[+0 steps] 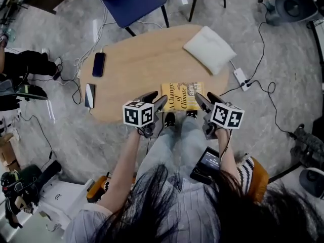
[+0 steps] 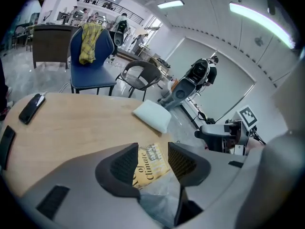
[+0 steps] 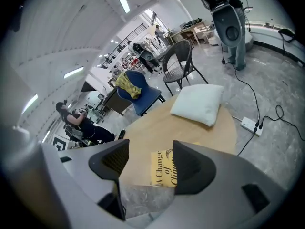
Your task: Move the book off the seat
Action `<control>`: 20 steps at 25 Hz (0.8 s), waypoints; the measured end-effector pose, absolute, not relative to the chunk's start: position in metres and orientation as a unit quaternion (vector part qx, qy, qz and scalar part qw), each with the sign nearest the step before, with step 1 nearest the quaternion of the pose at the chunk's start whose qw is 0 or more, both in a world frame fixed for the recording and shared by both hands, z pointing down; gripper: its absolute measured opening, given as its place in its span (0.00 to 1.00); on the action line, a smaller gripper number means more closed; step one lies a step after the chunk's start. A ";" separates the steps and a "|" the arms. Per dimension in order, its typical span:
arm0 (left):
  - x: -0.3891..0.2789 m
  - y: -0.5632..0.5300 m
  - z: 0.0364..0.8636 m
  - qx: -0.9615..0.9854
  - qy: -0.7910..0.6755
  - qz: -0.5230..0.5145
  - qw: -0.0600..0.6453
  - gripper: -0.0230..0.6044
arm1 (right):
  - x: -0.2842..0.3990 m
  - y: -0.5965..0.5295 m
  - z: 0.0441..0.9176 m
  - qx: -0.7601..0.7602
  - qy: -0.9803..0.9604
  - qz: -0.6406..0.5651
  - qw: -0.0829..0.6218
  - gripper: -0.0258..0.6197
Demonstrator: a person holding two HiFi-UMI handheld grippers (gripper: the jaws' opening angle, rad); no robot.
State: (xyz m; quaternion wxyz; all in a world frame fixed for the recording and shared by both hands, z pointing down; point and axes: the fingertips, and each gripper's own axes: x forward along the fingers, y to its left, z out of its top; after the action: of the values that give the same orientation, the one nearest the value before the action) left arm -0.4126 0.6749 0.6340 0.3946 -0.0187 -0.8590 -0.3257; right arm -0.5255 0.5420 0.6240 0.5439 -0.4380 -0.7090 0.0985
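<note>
Two grippers hang at mid-frame, jaws apart and empty, the left gripper (image 1: 157, 99) and right gripper (image 1: 206, 98) flanking the yellow paperback book (image 1: 181, 95). It lies flat at the lower edge of the oval pale-wood table (image 1: 142, 59), so by my judgement it is already off the seat. A white pillow (image 1: 209, 49) sits upper right, and the grey marbled floor (image 1: 296, 54) surrounds the table.

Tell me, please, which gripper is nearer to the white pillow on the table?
Right. The right gripper hovers over the yellow book's right end, with the white pillow beyond it on that side. The left gripper hovers over the book's left end, farther from the pillow.
</note>
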 end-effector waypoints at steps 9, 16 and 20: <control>-0.384 0.667 0.569 -0.006 -0.879 -0.306 0.365 0.21 | -0.488 0.549 0.543 -0.458 -0.720 0.107 0.510 0.51; -0.358 0.652 0.540 0.012 -0.884 -0.304 0.354 0.15 | -0.443 0.550 0.504 -0.473 -0.708 0.140 0.505 0.47; -0.349 0.636 0.528 0.033 -0.886 -0.301 0.352 0.14 | -0.429 0.541 0.495 -0.451 -0.726 0.140 0.500 0.21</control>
State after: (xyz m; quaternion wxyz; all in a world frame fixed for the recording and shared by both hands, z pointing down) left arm -0.3495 0.6365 0.5285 0.3519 0.0328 -0.8856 -0.3013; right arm -0.4293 0.5406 0.4952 0.5001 -0.4508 -0.7260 0.1401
